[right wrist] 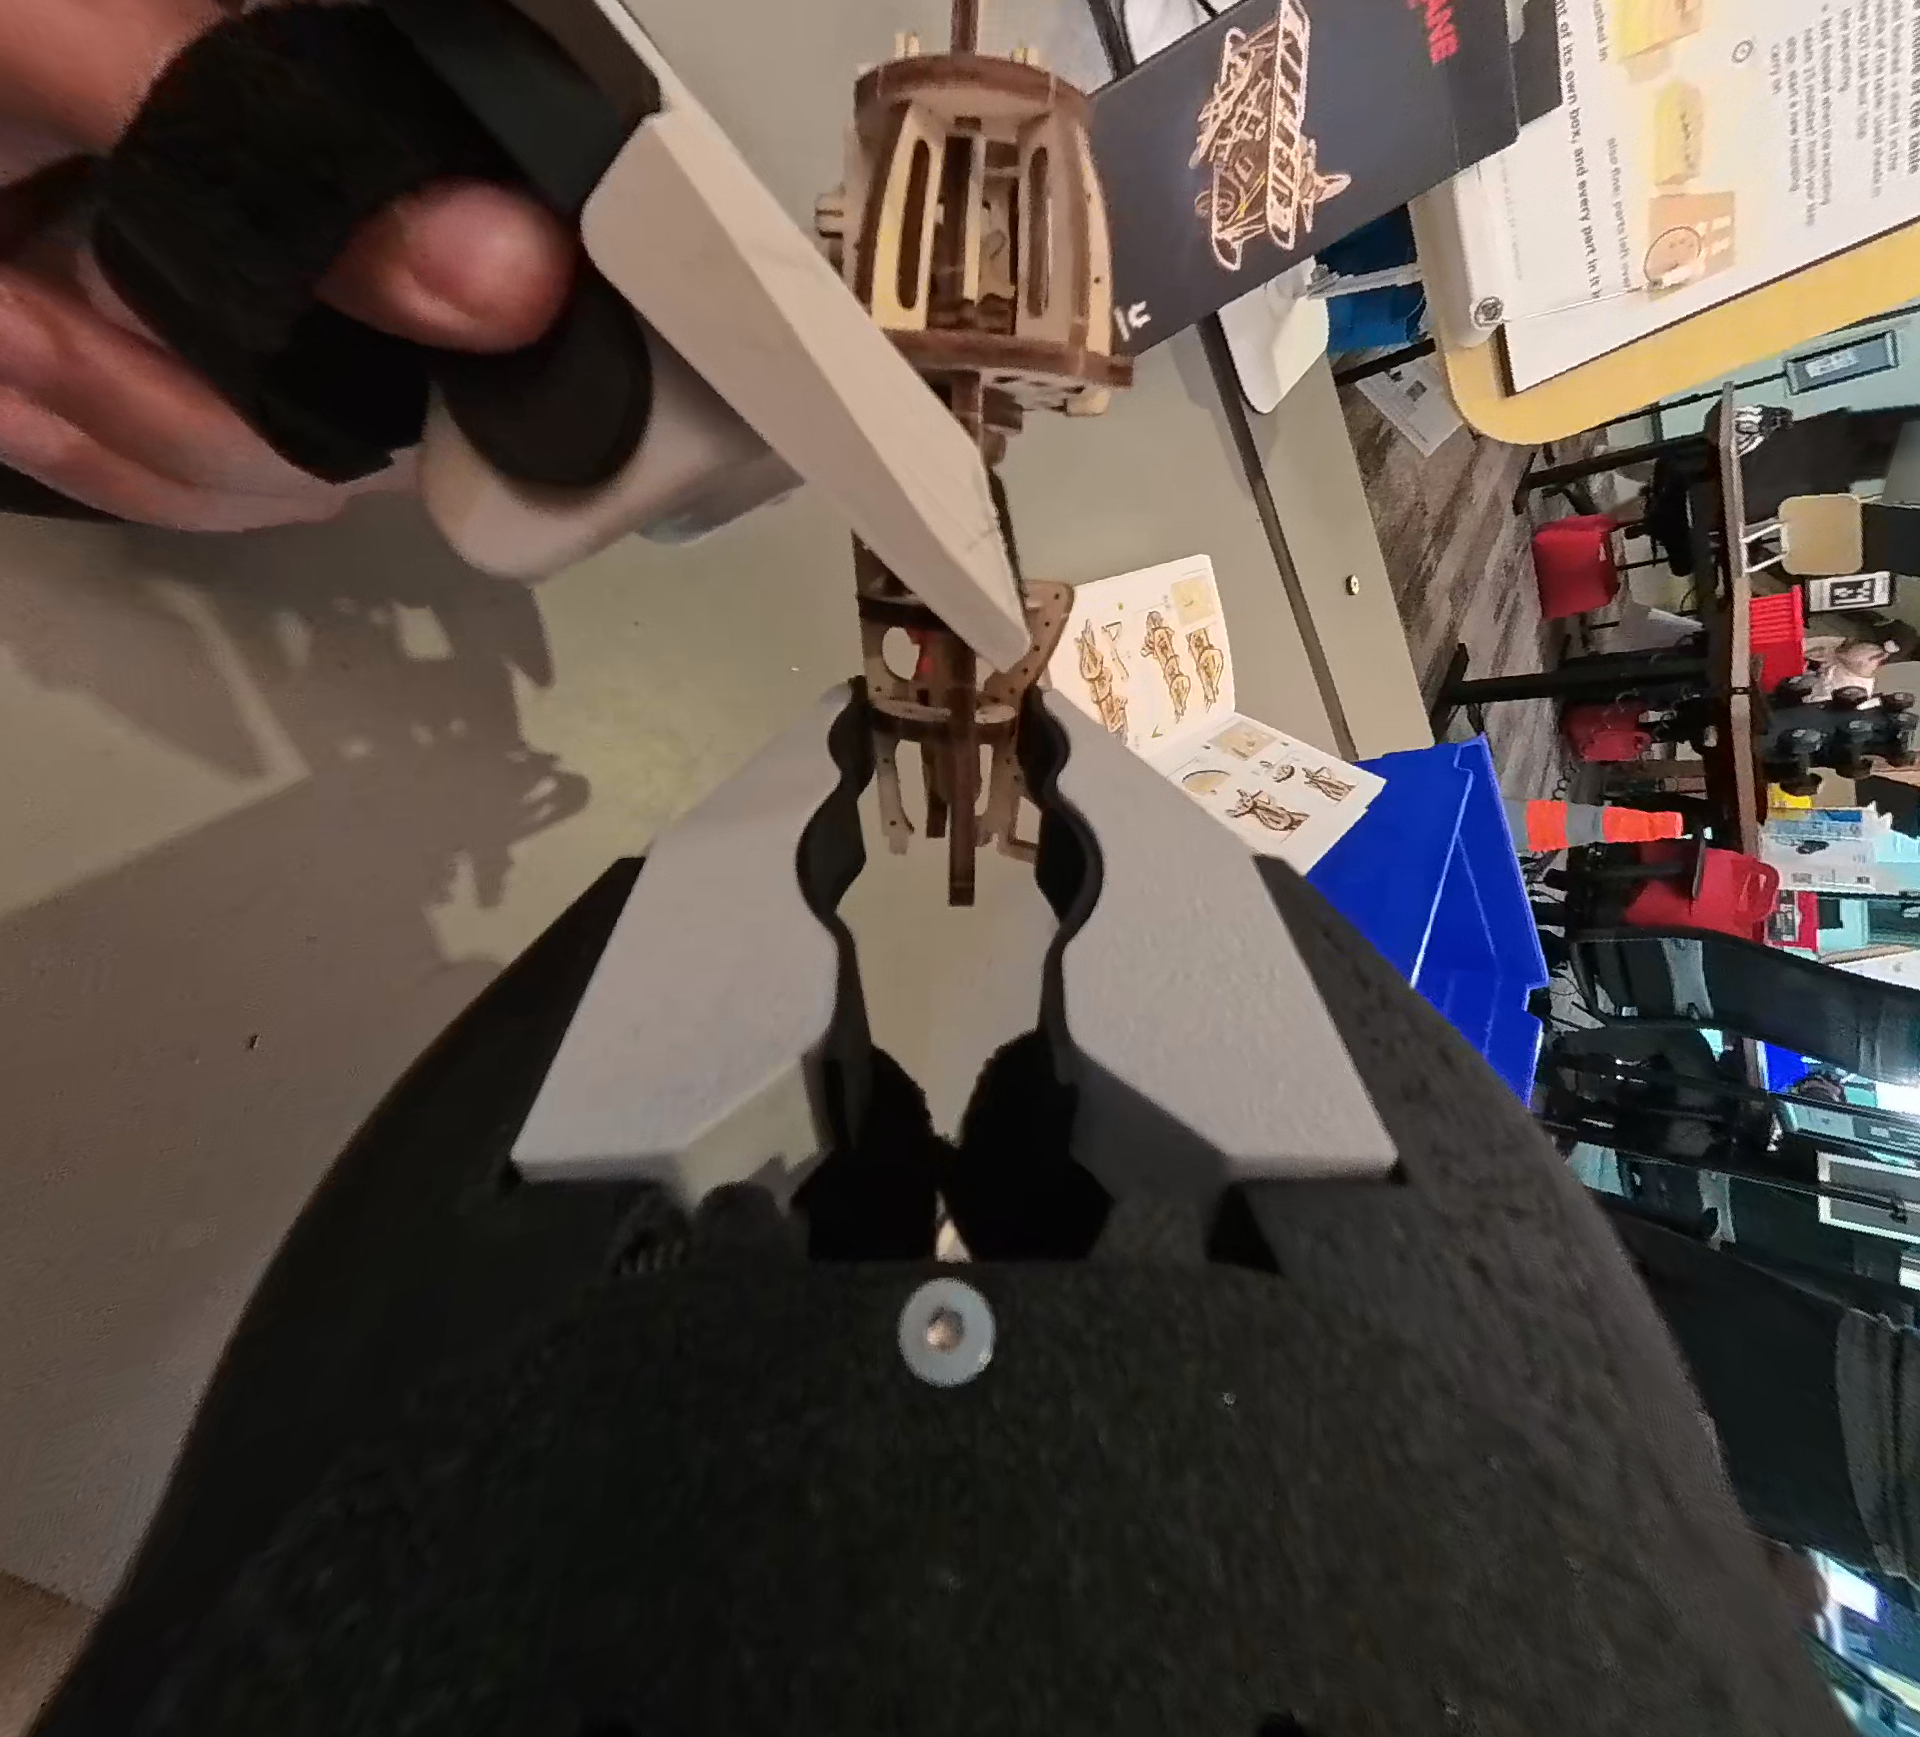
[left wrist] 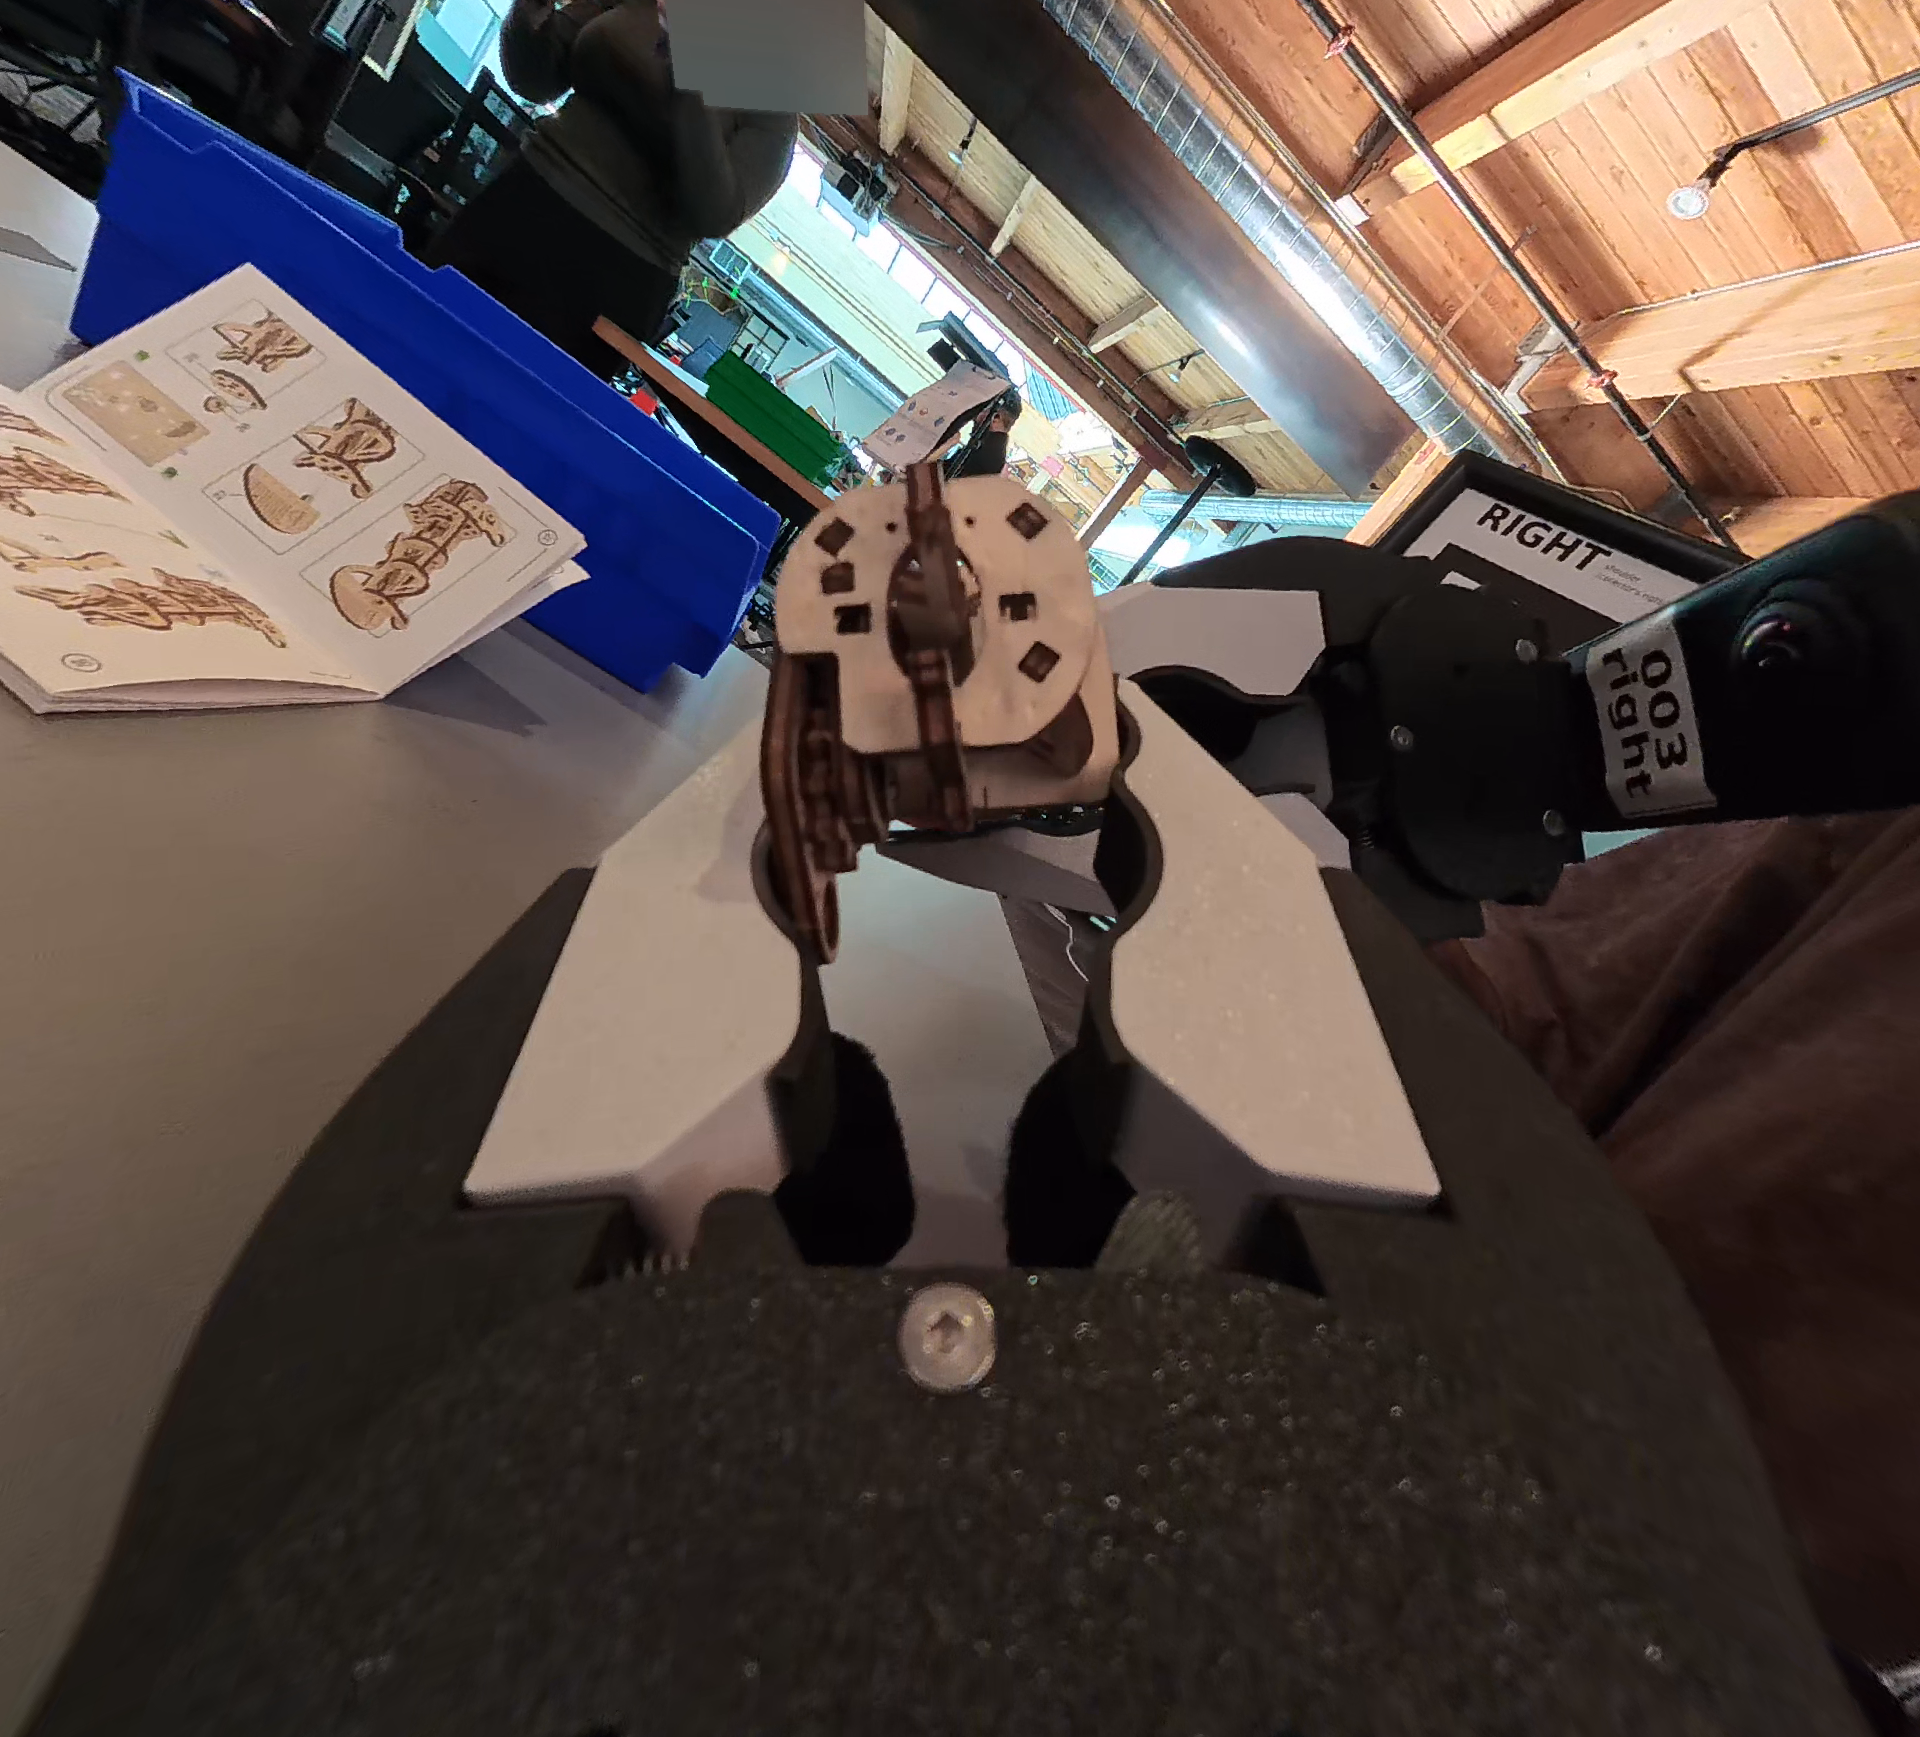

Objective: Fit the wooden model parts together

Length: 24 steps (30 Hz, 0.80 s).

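A wooden model (left wrist: 935,638) is held above the grey table (left wrist: 208,908) by both grippers. In the left wrist view I face its pale round end plate with square holes and a dark part across the centre. My left gripper (left wrist: 940,783) is shut on its lower part. In the right wrist view the model (right wrist: 966,201) runs away from me: a barrel-shaped slatted section far off, a thin frame near. My right gripper (right wrist: 940,721) is shut on that frame. The left gripper's finger (right wrist: 810,399) crosses the model from the upper left, held by a hand (right wrist: 156,233).
An open instruction booklet (left wrist: 260,503) lies on the table beside a blue bin (left wrist: 468,357). A person (left wrist: 623,129) stands behind the bin. A dark packaging card (right wrist: 1320,77) and a yellow-edged sheet (right wrist: 1714,77) lie at the table's far side. Both grippers' tips are close together, under 4 cm apart. The dark packaging card (right wrist: 1320,77) is about equally far from each gripper, around 35 centimeters.
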Available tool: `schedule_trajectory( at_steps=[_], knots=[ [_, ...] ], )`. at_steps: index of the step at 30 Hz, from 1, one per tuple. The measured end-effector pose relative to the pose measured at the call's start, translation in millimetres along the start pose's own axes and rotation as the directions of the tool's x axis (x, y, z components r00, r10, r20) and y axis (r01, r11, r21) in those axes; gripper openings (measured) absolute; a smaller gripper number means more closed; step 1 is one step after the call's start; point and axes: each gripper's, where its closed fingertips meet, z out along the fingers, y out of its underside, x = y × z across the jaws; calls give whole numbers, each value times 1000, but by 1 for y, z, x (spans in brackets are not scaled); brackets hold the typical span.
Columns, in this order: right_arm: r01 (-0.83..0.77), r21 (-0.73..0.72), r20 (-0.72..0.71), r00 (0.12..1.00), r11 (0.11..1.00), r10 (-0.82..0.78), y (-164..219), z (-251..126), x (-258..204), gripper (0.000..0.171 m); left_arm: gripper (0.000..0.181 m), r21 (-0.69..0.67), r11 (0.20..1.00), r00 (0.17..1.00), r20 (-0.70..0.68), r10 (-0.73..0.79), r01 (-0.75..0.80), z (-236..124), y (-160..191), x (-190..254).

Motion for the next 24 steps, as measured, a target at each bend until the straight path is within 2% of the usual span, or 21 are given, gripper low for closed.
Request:
schedule_trajectory(
  at_steps=[7, 12, 18, 22, 24],
  knots=[
    [-24, 20, 60, 998, 999, 23, -1, -1, -1, 27, 50, -6, 1000, 1000, -16, 4, -4, 0, 0, 2],
    [-118, 33, 135, 984, 993, 112, -2, -4, -6, 31, 49, -19, 999, 999, -38, 28, -29, 0, 0, 6],
    [-277, 123, 313, 922, 953, 228, -17, -22, -13, 36, 49, -47, 995, 990, -117, 84, -90, -5, -5, 19],
    [-255, 138, 278, 937, 957, 210, -16, -24, -9, 32, 50, -41, 996, 990, -127, 68, -74, -4, -4, 20],
    [-209, 124, 227, 958, 970, 178, -14, -22, -8, 38, 49, -39, 998, 990, -129, 53, -58, -3, -4, 20]
  ],
)
